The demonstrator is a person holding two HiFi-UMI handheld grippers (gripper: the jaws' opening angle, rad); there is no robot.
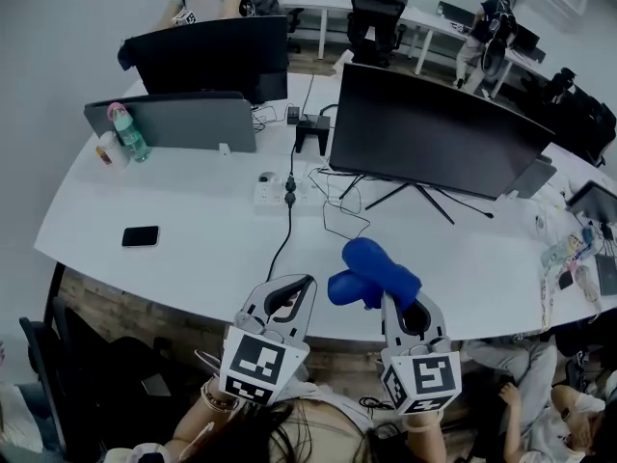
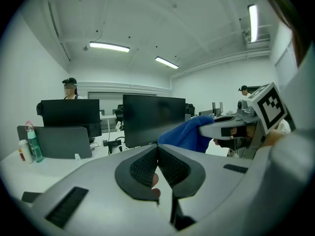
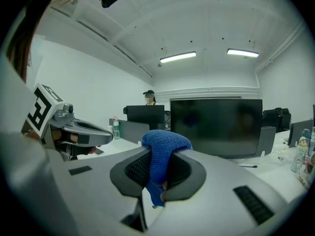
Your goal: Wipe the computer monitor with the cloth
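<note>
Pinching the soft, likely featherlight cloth (image 1: 371,268) by a fold at lower centre, right gripper (image 1: 403,307) holds firm; left gripper (image 1: 294,287) is pressed together, empty.

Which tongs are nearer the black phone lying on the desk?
Left. The left tongs hang at the desk's near edge, right of the phone; the right tongs, shut on the blue cloth, sit farther right.

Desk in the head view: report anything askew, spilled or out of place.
Nothing is spilled or damaged. The only untidy spot is the loose black cables trailing across the white desk around the power strip, in front of the monitor. The blue cloth is clamped in the right gripper.
</note>
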